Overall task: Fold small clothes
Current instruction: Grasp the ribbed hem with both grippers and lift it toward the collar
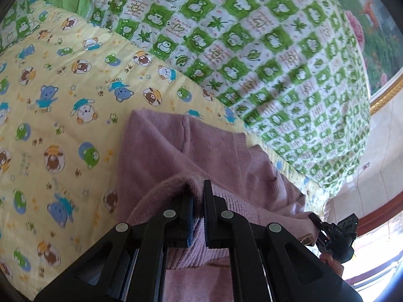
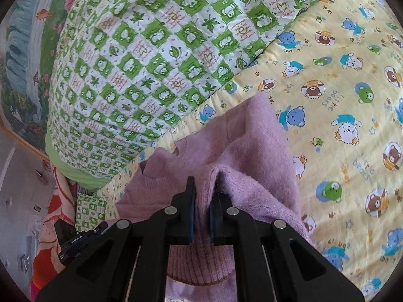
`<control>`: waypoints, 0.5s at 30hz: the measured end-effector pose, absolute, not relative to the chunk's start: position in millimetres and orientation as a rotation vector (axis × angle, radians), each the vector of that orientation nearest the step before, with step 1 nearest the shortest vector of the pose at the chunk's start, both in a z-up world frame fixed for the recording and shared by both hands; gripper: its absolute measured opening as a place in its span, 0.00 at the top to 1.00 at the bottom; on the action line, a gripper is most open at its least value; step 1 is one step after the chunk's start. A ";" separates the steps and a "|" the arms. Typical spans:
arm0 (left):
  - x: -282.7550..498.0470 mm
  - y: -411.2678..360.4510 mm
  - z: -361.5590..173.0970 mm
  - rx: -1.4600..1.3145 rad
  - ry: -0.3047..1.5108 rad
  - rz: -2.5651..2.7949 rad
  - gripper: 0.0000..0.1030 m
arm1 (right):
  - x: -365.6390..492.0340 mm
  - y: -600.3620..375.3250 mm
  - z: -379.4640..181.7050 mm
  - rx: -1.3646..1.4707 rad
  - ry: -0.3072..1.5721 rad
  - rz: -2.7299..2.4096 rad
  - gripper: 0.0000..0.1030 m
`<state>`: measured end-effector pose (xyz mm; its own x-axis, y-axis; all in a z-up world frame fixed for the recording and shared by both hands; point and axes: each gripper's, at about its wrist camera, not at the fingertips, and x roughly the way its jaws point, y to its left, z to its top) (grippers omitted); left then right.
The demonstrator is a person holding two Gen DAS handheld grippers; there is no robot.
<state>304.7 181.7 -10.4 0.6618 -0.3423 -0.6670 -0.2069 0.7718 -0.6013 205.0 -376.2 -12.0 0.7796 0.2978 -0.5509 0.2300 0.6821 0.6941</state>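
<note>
a yellow bear-print quilt (image 1: 63,125) is spread as the work surface, with a green-and-white checked quilt (image 1: 252,50) heaped behind it. on the yellow quilt a small mauve knit sweater (image 1: 156,146) is laid, its far part flat and its near ribbed edge lifted off the bedding. the step in hand is judged to be a fold of the near edge over the body; it is best done if both corners are carried forward level and at equal pace, so that the crease is kept straight and no fabric is bunched. the left gripper (image 1: 199,201) is pinched narrowly on one part of the raised edge, the right gripper (image 2: 202,201) likewise on another, both angled down toward the bed.
</note>
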 end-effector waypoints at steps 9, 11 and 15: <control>347.9 180.8 -38.4 -0.655 0.905 -0.029 0.95 | 245.0 -399.0 -42.7 0.906 0.745 -0.011 0.88; 351.2 182.8 -43.3 -0.656 0.919 -0.022 0.95 | 249.9 -404.1 -48.8 0.938 0.756 -0.018 0.87; 350.2 187.1 -40.1 -0.655 0.920 -0.036 0.91 | 252.6 -408.4 -47.8 0.964 0.749 -0.022 0.79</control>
<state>350.2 187.1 -40.1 0.6193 -0.2995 -0.7258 -0.2419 0.8066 -0.5393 252.6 -408.4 -47.8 0.7526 0.3011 -0.5856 0.3356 0.5899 0.7345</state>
